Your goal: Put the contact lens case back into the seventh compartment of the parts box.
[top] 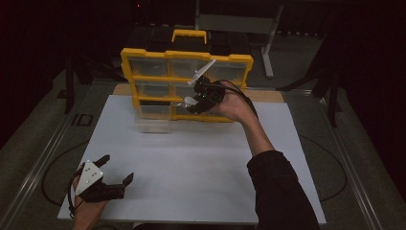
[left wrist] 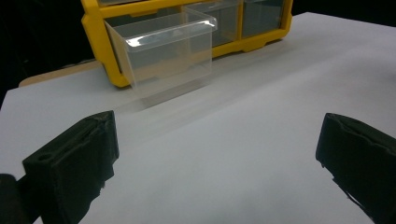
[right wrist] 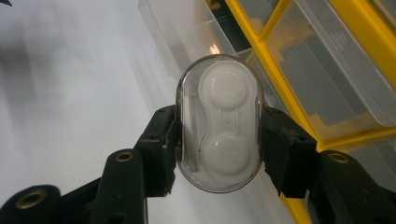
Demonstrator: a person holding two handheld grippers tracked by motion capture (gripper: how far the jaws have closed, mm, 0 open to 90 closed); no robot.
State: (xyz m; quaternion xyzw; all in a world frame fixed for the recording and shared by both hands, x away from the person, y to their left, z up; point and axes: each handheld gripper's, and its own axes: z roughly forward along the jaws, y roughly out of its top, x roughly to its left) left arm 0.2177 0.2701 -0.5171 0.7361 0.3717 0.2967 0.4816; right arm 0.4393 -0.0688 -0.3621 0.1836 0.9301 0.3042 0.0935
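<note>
A yellow organiser [top: 127, 60] with clear drawers stands upright at the back of the white board [top: 191, 172]. One clear drawer [top: 152, 125] lies pulled out on the board in front of its lower left; the left gripper view has it [left wrist: 163, 51] ahead. My right gripper [top: 194, 103] is held before the organiser's lower middle, shut on a clear oval case [right wrist: 219, 123] with a white two-cup insert, the pads pressing its two long sides. My left gripper [top: 117, 170] rests low at the board's near left corner, its jaws wide apart with nothing between them.
A metal frame leg [top: 270, 43] stands behind the organiser on the dark floor. The table's edge rails [top: 43, 158] run along both sides of the board. A dark sleeve [top: 282, 191] crosses the near right of the board.
</note>
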